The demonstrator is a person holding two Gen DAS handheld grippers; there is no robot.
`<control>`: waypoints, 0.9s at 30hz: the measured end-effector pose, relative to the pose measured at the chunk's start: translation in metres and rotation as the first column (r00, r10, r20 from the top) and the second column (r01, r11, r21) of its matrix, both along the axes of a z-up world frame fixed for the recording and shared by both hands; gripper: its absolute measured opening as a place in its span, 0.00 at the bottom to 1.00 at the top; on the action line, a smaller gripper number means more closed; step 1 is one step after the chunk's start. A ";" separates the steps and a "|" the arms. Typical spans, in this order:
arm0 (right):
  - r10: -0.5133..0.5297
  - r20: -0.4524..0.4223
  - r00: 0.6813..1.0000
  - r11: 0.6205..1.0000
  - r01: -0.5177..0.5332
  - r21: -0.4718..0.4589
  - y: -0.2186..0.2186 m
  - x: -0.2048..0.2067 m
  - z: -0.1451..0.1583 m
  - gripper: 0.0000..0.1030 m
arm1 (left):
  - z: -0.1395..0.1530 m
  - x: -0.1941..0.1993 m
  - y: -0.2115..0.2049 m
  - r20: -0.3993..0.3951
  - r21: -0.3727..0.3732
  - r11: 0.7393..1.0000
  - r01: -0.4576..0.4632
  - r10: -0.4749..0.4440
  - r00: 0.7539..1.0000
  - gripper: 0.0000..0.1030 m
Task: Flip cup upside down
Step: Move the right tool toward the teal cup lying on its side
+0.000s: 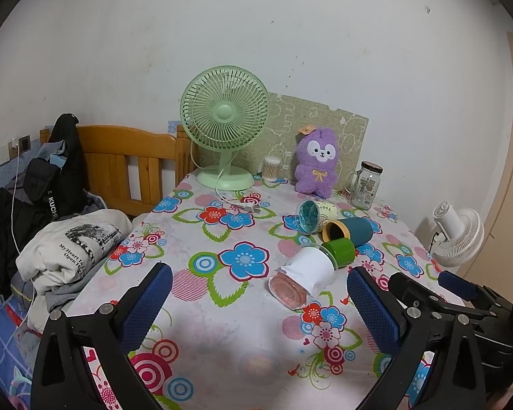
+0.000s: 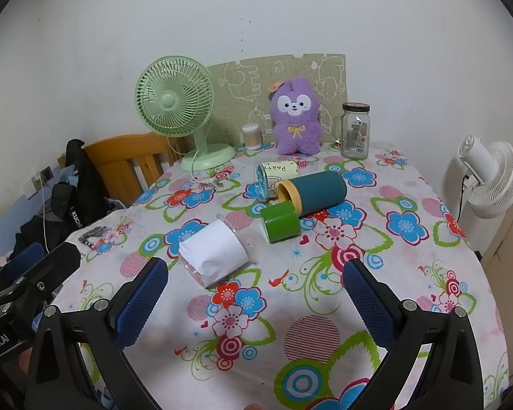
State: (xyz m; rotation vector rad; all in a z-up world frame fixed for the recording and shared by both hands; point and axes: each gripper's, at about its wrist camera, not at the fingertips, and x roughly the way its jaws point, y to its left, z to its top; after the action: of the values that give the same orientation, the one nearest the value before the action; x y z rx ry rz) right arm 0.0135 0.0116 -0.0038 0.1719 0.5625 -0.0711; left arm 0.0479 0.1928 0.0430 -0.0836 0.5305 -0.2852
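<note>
Four cups lie on their sides on the table [image 2: 427, 273]. The nearest is the white cup [image 2: 215, 251], resting ahead of both tools. Its long axis runs diagonally, with one end toward the near left and the other toward the far right beside the green cup [image 2: 279, 221]. Left gripper [image 1: 260, 302]: fingers spread, empty; the cup lies just ahead, right of centre. Right gripper [image 2: 254, 300]: fingers spread, empty; the cup lies ahead, left of centre. Neither is clearly nearer.
</note>
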 end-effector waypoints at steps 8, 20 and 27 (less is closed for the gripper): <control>-0.001 -0.005 1.000 1.000 0.001 0.000 0.000 0.001 -0.002 1.00 | -0.003 0.001 0.001 -0.004 -0.001 1.000 -0.001 0.001 1.000 1.00; -0.078 -0.100 0.992 0.996 0.081 0.026 -0.021 0.039 -0.014 1.00 | -0.021 0.021 -0.005 -0.036 0.036 0.999 0.034 -0.033 0.999 1.00; -0.106 -0.165 0.981 0.993 0.114 0.042 -0.038 0.075 -0.020 1.00 | -0.031 0.048 -0.014 -0.077 0.048 0.993 0.104 -0.100 0.992 1.00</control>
State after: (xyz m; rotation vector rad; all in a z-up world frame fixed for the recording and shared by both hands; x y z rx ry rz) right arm 0.0885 -0.0261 -0.0241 0.2483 0.7181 -0.1794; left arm 0.0962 0.1793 0.0115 -0.0169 0.6167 -0.3694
